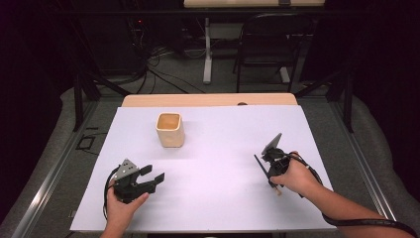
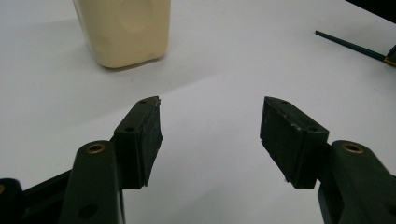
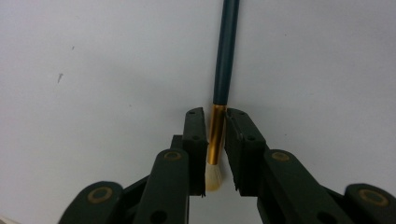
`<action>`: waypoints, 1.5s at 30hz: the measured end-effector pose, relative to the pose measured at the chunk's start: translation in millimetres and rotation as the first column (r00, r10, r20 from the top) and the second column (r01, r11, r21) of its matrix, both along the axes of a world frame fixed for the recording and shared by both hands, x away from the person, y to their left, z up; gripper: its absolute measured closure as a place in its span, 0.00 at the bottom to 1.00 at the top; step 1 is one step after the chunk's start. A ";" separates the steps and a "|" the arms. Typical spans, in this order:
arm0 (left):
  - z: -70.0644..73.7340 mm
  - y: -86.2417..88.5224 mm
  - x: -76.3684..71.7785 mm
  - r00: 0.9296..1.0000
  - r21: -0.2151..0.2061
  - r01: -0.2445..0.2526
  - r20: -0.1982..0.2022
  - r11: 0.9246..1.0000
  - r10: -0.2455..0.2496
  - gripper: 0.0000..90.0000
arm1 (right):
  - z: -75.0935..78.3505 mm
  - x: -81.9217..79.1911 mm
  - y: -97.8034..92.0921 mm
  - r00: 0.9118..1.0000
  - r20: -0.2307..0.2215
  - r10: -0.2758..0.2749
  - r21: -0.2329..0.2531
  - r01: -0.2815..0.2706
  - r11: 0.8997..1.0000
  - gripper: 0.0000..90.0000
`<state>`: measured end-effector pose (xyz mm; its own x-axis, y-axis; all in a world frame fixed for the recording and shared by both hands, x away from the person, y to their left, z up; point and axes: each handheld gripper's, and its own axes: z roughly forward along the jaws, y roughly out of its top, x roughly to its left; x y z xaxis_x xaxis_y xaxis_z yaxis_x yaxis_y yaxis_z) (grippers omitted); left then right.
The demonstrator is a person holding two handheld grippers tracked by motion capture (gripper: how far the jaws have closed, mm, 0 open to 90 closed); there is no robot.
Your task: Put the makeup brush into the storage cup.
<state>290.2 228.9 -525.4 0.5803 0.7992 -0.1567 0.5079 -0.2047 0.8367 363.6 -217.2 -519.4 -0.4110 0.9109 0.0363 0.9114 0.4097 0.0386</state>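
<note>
On the white table (image 1: 213, 198), right side: right gripper (image 3: 215, 121) clamped on the brush (image 3: 225, 56) at its gold ferrule, bristles between the jaws. Left gripper (image 2: 210, 116) spread wide, holding nothing; cup (image 1: 170, 129) ahead of it.

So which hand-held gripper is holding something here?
The right hand-held gripper: its jaws clamp the brush at the gold ferrule. The left hand-held gripper is open and empty, facing the cup.
</note>
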 end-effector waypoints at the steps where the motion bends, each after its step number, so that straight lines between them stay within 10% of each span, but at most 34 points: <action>1: -0.1 -0.1 0.1 1.000 0.001 0.001 0.000 1.000 -0.001 0.43 | -0.1 -0.1 -0.2 1.000 0.000 0.000 0.000 0.000 1.000 0.87; 45: 0.0 0.1 0.1 1.000 0.004 0.002 0.004 1.000 -0.002 0.43 | 0.2 0.9 1.8 1.000 -0.016 0.010 0.009 -0.010 1.000 0.93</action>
<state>290.3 229.0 -525.4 0.5823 0.7988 -0.1512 0.5044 -0.2092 0.8377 364.5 -215.3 -519.1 -0.4192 0.9065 0.0513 0.9079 0.4183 0.0278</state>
